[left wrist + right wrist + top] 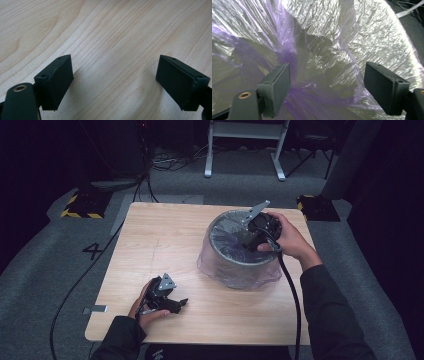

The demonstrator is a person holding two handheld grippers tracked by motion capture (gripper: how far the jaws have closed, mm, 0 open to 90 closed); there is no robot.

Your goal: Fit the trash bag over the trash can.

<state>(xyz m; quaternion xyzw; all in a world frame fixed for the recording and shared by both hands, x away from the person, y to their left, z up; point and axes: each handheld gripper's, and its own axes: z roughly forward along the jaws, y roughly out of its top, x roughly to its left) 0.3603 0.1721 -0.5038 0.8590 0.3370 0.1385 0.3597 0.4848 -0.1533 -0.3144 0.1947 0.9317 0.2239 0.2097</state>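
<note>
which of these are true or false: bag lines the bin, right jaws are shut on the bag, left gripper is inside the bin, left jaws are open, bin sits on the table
1. A purple plastic bag lines the round bin. True; its edge drapes over the rim and down the outside.
2. The right gripper has its jaws shut on the bag. False; the jaws stand wide apart, with the bag's film between and behind them.
3. The left gripper is inside the bin. False; it rests low over the wooden table, apart from the bin.
4. The left gripper's jaws are open. True; bare wood shows between them.
5. The bin sits on the table. True.
</note>
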